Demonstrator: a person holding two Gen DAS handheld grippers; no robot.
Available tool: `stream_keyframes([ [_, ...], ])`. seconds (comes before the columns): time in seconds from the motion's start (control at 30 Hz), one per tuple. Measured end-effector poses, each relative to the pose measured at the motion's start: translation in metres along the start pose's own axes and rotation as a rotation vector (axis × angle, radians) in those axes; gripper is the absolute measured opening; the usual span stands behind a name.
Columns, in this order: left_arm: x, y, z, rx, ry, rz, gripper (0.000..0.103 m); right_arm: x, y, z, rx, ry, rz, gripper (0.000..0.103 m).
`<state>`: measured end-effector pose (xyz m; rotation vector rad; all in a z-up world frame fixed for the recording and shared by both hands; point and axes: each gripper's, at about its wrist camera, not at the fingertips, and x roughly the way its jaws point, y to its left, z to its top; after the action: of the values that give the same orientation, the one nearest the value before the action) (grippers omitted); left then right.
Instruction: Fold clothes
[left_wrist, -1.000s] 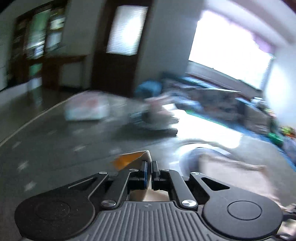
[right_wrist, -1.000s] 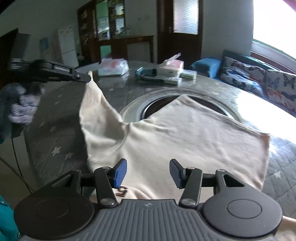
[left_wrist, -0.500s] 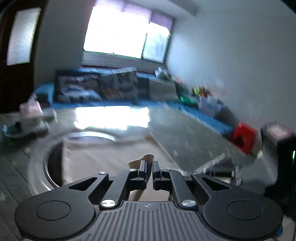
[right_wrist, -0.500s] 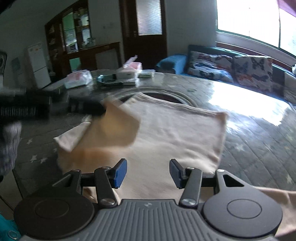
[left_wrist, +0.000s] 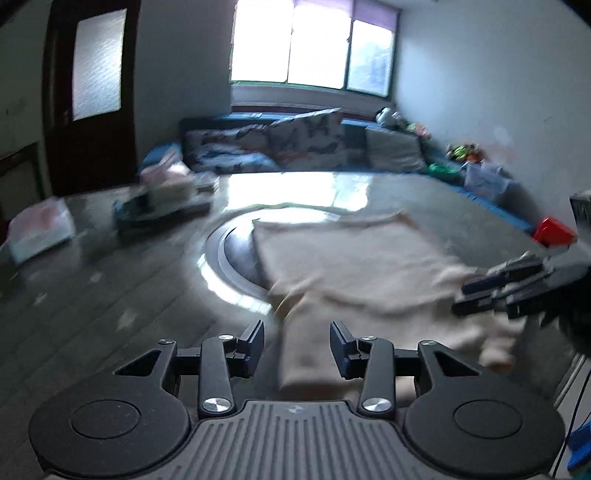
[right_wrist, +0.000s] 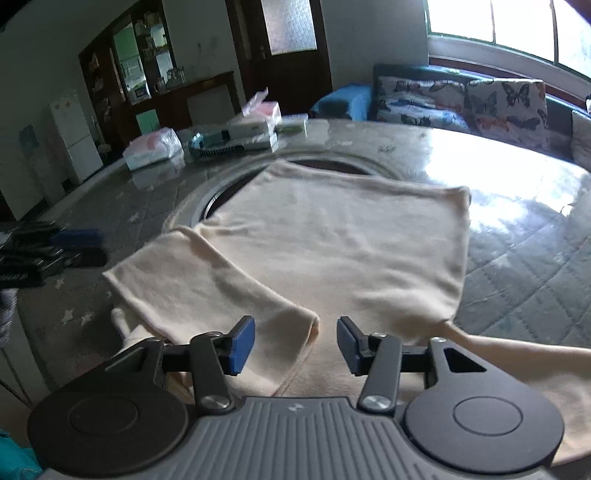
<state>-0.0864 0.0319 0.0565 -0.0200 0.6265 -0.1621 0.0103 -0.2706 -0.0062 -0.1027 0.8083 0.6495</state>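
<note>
In the right wrist view the left gripper (right_wrist: 79, 245) shows as a dark blur at 9 o'clock, apart from the cream garment (right_wrist: 332, 240); its jaws have just been opening and in its own view they stand apart with nothing pinched, the cloth edge lying below the gap. The cream garment lies spread on the grey starred surface (right_wrist: 524, 280), its far part over a round inset ring (right_wrist: 207, 199). A sleeve (right_wrist: 207, 295) is folded across the body from 9 o'clock toward 6 o'clock. The right gripper (right_wrist: 295, 343) hovers at 6 o'clock over the sleeve's end; its jaws have just been closing a little yet stand apart, clamping nothing. At 11 o'clock sit a tissue pack (right_wrist: 153, 149) and boxes (right_wrist: 255, 123)
</note>
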Motion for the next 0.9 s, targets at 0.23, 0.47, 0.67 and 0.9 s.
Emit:
stream_keyframes([
  [0.23, -0.005, 0.003, -0.025, 0.032, 0.039, 0.004, 0.043, 0.01, 0.002, 0.0, 0.009, 0.029, -0.018, 0.015],
  [0.47, 0.012, -0.003, -0.028, 0.011, 0.053, -0.014, 0.042, -0.01, 0.014, 0.02, -0.065, -0.044, -0.066, 0.005],
  [0.67, 0.021, -0.008, -0.028, 0.024, 0.064, -0.015, 0.029, -0.045, 0.036, 0.057, -0.196, -0.159, -0.104, 0.004],
  [0.9, 0.014, -0.02, -0.031, 0.115, 0.031, 0.007, 0.007, -0.077, 0.046, 0.082, -0.258, -0.251, -0.17, 0.004],
])
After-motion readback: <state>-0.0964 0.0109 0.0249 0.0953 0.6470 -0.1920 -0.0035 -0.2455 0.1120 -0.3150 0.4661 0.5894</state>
